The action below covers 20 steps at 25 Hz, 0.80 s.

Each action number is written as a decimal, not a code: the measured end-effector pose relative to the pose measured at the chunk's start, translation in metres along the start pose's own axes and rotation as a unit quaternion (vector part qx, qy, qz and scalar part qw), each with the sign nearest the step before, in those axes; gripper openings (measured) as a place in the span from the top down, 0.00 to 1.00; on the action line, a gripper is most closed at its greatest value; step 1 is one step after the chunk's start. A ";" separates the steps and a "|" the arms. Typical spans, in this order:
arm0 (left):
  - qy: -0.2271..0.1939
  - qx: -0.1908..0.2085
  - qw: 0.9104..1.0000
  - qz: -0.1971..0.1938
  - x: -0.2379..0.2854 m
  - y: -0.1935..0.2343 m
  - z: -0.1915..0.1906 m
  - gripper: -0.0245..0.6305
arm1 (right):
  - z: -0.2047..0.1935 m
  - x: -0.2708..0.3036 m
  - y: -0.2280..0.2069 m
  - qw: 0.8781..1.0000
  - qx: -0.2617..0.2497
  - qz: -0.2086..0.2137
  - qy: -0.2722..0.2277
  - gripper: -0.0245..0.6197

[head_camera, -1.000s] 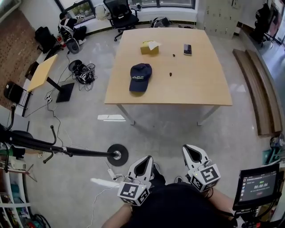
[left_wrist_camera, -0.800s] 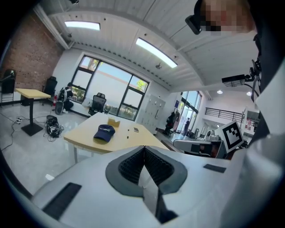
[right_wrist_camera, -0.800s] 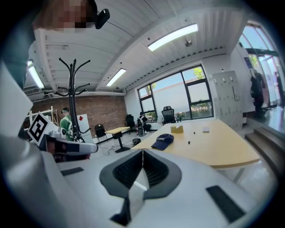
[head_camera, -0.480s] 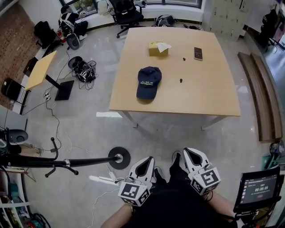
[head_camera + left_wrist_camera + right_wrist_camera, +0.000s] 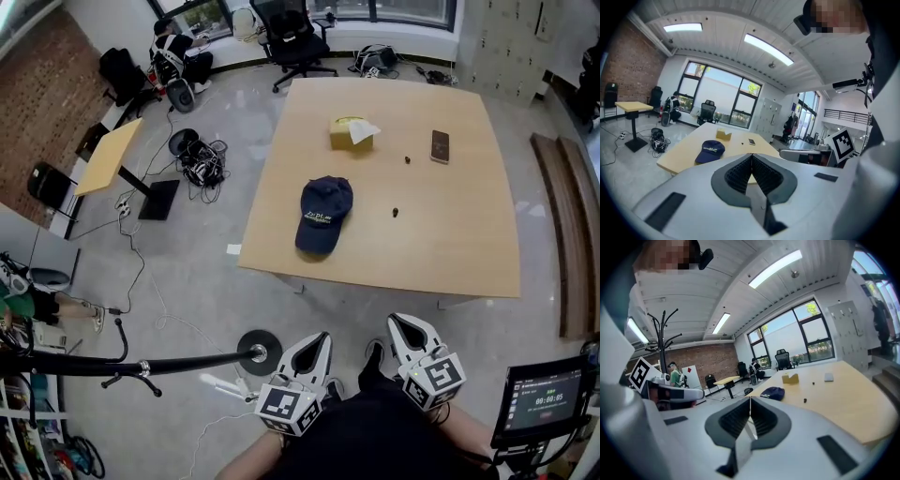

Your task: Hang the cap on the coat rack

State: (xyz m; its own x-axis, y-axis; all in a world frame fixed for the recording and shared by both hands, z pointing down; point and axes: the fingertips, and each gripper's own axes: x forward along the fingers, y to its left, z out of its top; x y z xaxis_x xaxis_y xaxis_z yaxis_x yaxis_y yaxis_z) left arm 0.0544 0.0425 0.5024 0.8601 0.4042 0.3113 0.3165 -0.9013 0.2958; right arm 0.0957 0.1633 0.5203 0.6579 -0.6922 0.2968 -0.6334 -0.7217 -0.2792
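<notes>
Floor (image 5: 187,272): smooth grey concrete, seen all round the table (image 5: 450,234).
Table: large, roughly square, with a matte pale wood-look top.
Coat rack (image 5: 178,362): black metal pole with curved hooks and a round disc base. It is stood on the floor off the table's near left corner, well apart from it.
Bench (image 5: 562,216): long wooden planks, laid along the table's right side.
Side desk (image 5: 108,157): small pale slab on a black post, set left of the table.
Office chair (image 5: 298,37): black, parked past the table's far left corner.

Left gripper (image 5: 323,335) and right gripper (image 5: 394,317): grey-white hard shells with black ribbed pads. They are held side by side short of the table's near edge, both pointed toward it. Both sets of jaws are seen pressed together, pad on pad, with nothing pinched.

Cap (image 5: 323,213): navy fabric, domed crown, curved brim, pale lettering on the front. It is laid flat on the table's left half, brim turned to the near edge, and is touched by neither gripper.

Tissue box (image 5: 349,134): yellow, blocky, white tissue sticking out, placed on the table beyond the cap.
Phone (image 5: 440,145): flat dark rectangle on the table's far right part.
Two small dark bits (image 5: 395,212) are seen on the table between cap and phone. What they are cannot be told.
</notes>
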 end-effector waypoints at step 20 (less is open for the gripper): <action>-0.020 -0.008 0.998 0.057 0.076 0.035 0.049 0.95 | 0.041 0.080 -0.075 0.999 0.008 0.040 0.015 0.96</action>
State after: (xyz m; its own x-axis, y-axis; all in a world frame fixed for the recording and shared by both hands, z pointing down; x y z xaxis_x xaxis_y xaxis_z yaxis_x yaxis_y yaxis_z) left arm 0.1503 0.0340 0.4922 0.9052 0.2928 0.3081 0.2101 -0.9384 0.2743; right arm 0.2125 0.1624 0.5271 0.5923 -0.7480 0.2994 -0.6773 -0.6635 -0.3180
